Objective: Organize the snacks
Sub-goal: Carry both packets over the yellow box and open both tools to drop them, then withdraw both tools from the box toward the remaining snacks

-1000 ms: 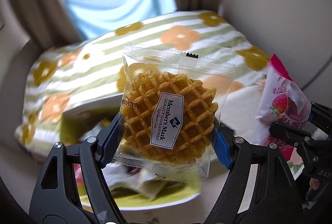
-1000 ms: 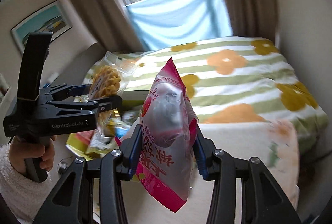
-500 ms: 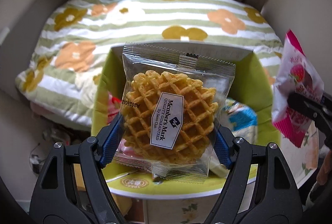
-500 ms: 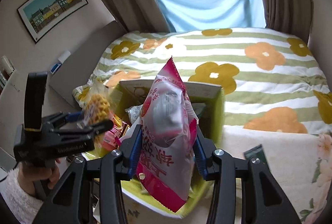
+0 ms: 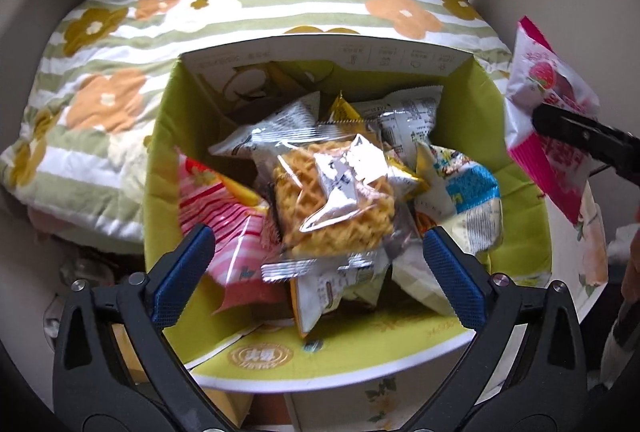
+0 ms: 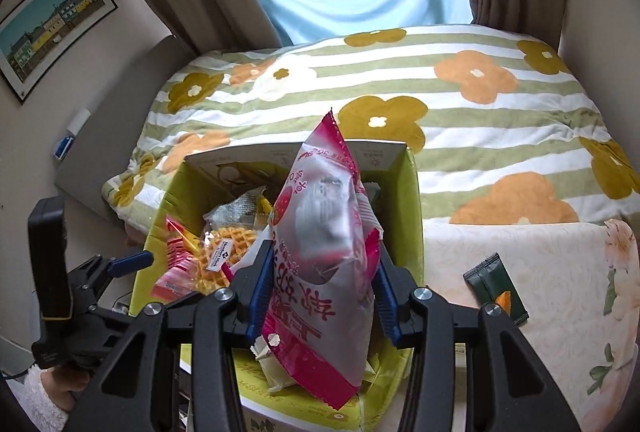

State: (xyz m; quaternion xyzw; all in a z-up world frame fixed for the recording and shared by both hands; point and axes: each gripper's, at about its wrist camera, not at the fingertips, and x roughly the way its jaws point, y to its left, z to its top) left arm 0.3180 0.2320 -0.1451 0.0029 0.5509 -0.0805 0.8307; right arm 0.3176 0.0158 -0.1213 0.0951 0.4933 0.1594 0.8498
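A green cardboard box point(image 5: 160, 160) holds several snack packets. On top of the pile lies a clear-wrapped waffle packet point(image 5: 332, 204), tilted and blurred. My left gripper point(image 5: 316, 236) hangs just over the box with its jaws opening wide, and its blue pads are clear of the waffle packet. At the right, my right gripper point(image 6: 324, 264) is shut on a pink strawberry packet point(image 6: 324, 232), held upright above the box's near right part point(image 6: 412, 212). The waffle packet point(image 6: 224, 256) also shows in the right wrist view, inside the box beside the left gripper's blue fingertip point(image 6: 132, 260).
The box stands on a small table with a flowered cloth point(image 6: 560, 272). A dark green packet point(image 6: 496, 288) lies on that cloth to the right. Behind the box is a bed with a striped flowered blanket point(image 6: 440, 112). A hand in a fuzzy sleeve point(image 6: 44, 388) holds the left gripper.
The left gripper came down over the box, opened and let go of the waffle packet, which dropped onto the pile. The right gripper carried the pink packet in over the box.
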